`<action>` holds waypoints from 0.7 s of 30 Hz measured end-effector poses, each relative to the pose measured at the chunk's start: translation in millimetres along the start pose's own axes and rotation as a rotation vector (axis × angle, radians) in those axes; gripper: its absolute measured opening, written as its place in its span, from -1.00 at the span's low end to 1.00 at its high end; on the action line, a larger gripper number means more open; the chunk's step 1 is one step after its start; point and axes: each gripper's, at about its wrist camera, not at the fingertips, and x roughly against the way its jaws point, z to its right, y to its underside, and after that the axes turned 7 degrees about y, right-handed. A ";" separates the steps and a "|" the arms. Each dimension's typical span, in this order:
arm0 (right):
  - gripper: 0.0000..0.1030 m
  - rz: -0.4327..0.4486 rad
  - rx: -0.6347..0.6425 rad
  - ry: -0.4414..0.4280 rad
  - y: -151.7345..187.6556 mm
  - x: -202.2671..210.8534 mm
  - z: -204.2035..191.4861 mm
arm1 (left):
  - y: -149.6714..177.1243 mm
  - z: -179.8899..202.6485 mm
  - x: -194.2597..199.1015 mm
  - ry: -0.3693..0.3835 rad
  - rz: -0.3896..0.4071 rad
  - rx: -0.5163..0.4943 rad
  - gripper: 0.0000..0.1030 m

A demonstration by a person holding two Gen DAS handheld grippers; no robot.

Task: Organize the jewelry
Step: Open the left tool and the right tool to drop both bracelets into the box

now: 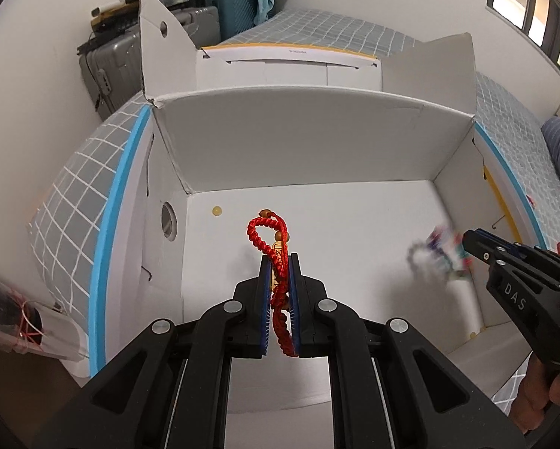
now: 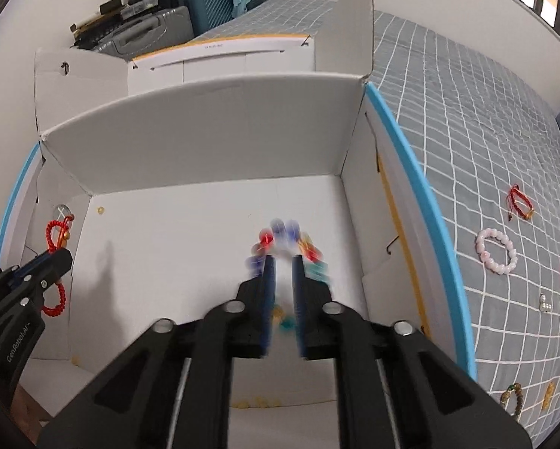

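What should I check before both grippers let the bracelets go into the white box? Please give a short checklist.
1. Left gripper shut on red cord bracelet: ok.
2. Right gripper holds colourful bead bracelet: cannot tell, the picture is blurred.
3. Both grippers above the white box floor: ok.
4. Box floor under them free of other jewelry: ok, only small crumbs.
5. All jewelry collected: not ok, a pink bead bracelet and other pieces remain on the checked bedsheet.

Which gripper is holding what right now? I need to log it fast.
Left gripper: shut on the red braided bracelet, over the white box.
Right gripper: jaws slightly apart around a blurred multicoloured bead bracelet; a firm grip cannot be told.
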 end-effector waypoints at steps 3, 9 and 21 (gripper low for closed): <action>-0.84 -0.004 -0.001 -0.001 -0.1 -1.3 -0.2 | -0.2 0.2 0.1 -0.006 -0.001 0.002 -0.84; -0.56 0.006 -0.004 -0.001 -3.2 6.9 1.9 | -1.5 -1.3 2.8 -0.011 -0.004 0.014 -0.68; 0.68 0.125 -0.011 -0.003 -0.6 44.7 10.6 | 0.3 2.6 29.1 -0.042 0.080 0.022 0.45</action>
